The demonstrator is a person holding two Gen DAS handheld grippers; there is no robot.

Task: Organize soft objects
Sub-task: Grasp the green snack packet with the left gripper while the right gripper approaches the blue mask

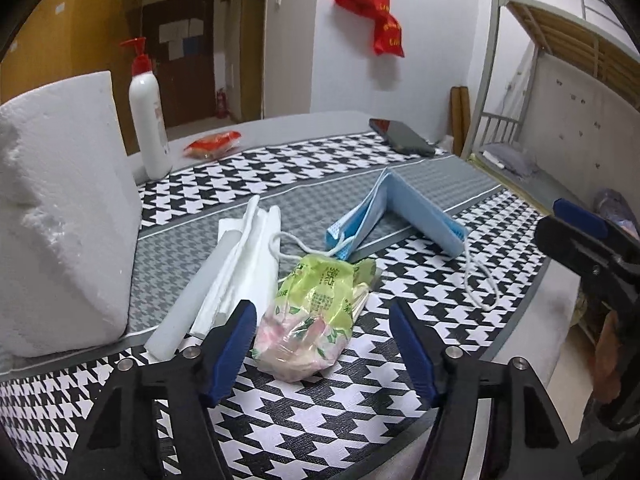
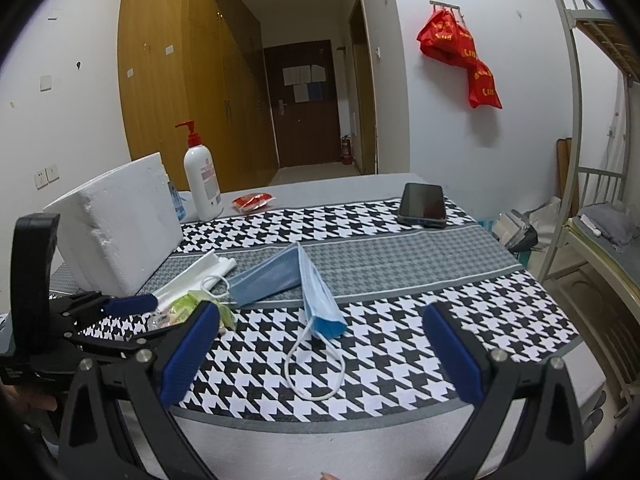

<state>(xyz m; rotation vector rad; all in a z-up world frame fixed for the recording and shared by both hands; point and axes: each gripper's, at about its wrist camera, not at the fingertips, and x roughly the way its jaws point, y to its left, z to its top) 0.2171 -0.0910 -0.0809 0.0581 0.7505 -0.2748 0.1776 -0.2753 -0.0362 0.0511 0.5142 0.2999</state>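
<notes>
A: Closing in on the green tissue pack point(image 1: 312, 312) with the left gripper point(image 1: 322, 344), jaws spread either side, not pinching yet.

B: Yep, it's lying on the desk point(image 1: 360, 412) by the blue mask point(image 1: 416, 212). Right gripper point(image 2: 320, 344) hangs spread, empty. Next it probably needs a gentle squeeze.

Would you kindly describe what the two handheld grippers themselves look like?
Both match: the left gripper and the right gripper have black angular plastic frames with triangular cut-outs and round silver screws at the joints. Their fingers are flat, tapering blades faced with blue pads. No cables or markings show.
</notes>
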